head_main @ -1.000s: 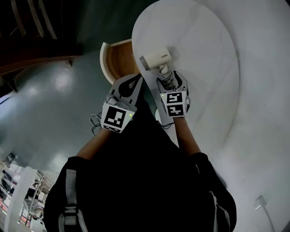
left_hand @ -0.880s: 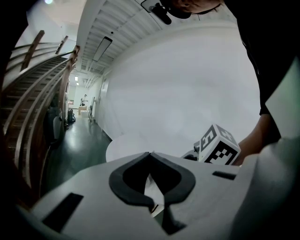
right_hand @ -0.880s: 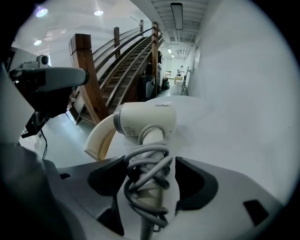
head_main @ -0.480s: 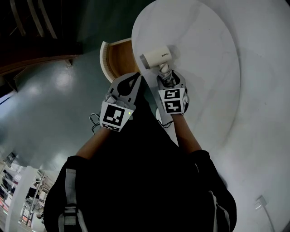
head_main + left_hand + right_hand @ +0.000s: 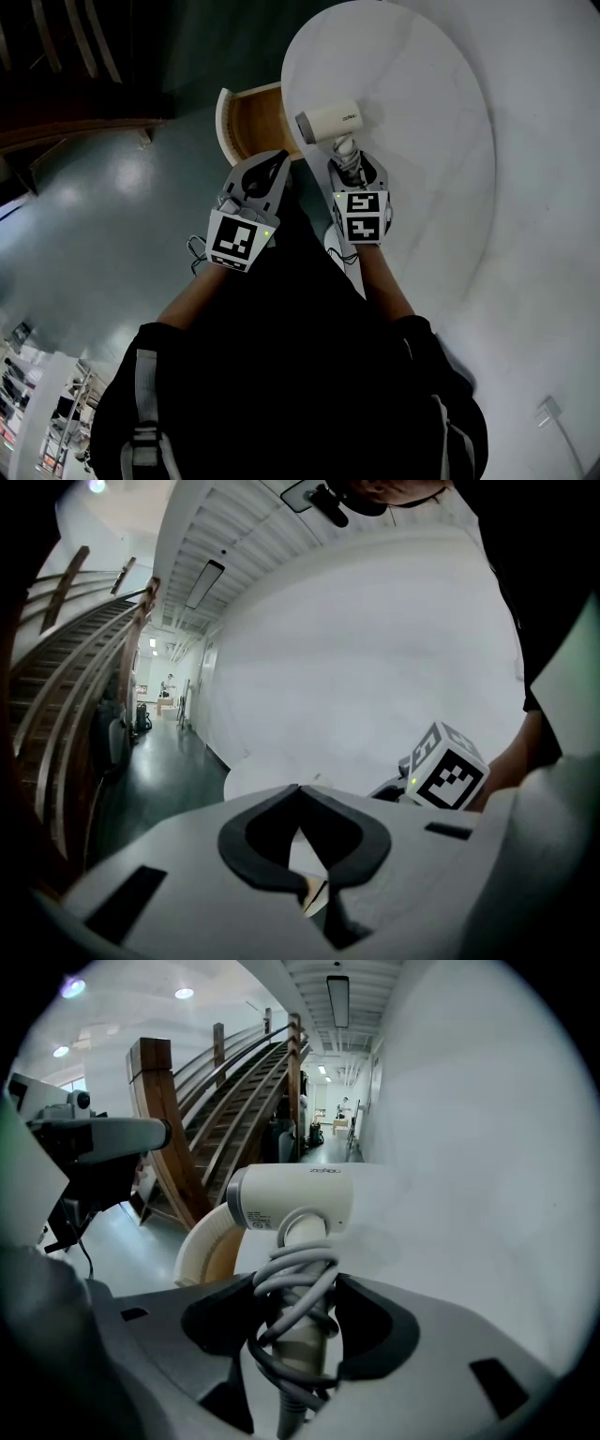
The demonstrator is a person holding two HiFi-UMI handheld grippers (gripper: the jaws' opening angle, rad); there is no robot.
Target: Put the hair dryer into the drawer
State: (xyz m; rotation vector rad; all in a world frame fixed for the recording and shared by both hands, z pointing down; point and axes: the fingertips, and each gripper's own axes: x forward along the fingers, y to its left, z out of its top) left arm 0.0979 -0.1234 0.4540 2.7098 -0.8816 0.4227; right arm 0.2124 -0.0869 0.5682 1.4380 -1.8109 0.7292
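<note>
Nearest: our right tongs (image 5: 298, 1321) closing on hair dryer (image 5: 291, 1199) handle, with wound cord (image 5: 296, 1274) between pads. We judge low grip leaves body free for lowering. Our left tongs (image 5: 302, 850) clenched, empty, just short of drawer (image 5: 246, 122), probably on standby. Dryer upright beside open drawer, on its bench (image 5: 422, 84) side. Drawer interior mostly cut off. We cannot tell whether dryer touches bench. Stairs beyond drawer.

Building lobby: wooden staircase (image 5: 234, 1101), long lit corridor (image 5: 336, 1115).
</note>
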